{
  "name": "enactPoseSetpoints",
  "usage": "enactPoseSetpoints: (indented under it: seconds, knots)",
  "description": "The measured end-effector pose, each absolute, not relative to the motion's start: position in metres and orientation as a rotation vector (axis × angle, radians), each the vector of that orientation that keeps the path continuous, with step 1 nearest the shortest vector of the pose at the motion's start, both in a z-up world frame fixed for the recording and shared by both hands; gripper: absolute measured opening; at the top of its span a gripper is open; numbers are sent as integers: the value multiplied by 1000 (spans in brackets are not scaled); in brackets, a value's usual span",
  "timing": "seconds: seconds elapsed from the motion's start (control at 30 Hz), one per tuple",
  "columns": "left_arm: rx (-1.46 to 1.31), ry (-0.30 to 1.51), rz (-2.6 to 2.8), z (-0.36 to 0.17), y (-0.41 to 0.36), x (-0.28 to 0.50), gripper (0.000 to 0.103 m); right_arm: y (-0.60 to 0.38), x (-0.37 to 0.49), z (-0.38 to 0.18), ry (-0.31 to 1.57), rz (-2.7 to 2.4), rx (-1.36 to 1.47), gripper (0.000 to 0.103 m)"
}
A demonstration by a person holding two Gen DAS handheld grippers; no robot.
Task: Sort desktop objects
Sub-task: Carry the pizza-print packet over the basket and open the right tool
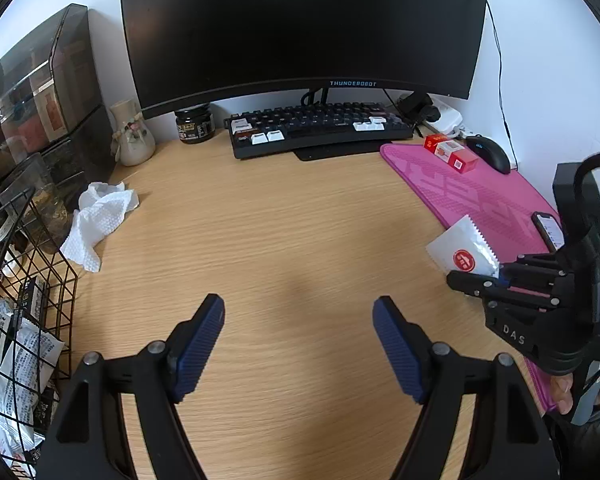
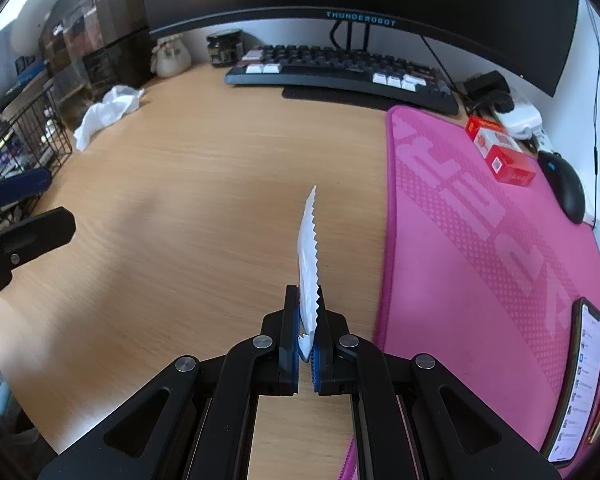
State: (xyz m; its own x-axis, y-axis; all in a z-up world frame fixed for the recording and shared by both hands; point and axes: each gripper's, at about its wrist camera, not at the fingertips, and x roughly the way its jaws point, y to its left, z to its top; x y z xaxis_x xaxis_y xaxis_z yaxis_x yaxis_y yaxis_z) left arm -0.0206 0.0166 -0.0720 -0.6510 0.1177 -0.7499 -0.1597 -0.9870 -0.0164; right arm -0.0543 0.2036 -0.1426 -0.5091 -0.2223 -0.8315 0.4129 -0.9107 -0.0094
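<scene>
Above the wooden surface (image 2: 180,208), the right gripper (image 2: 308,344) clamps a white serrated-edge sachet (image 2: 309,256); left gripper (image 1: 300,344) jaws gape, holding nothing. Sorting seems partway: far left, a crumpled white tissue (image 1: 100,220) lies beside the black wire basket (image 1: 40,280) holding packets.

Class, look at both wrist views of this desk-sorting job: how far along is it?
Done: similar white packets already lie in the wire basket. In hand: the right gripper is shut on a white sachet, held off the desk; the left gripper is open and empty. Left: crumpled tissue, red boxes and phone.
</scene>
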Motion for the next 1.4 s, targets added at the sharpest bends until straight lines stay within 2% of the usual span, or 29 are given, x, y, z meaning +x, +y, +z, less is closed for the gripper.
enactPoseSetpoints:
  seconds: [0.17,0.4,0.67,0.93,1.2,1.4]
  knots:
    - [-1204,75,2736,-63,13,-18,79,200,-50,-130,291,-2441,1264,6]
    - [-1069,34,2838,-24,-8,5,79,175,-30,-85,308,-2451,1111,6]
    - [-945,-35,3041,20,-66,45,79,103,-1,-39,350,-2360,914,6]
    - [-905,-166,3262,42,-145,92,79,3,36,-5,408,-2182,746,6]
    - [-921,-318,3457,47,-214,149,79,-89,85,3,444,-1969,662,6]
    - [-942,-382,3527,42,-235,180,79,-129,110,-10,472,-1864,659,6]
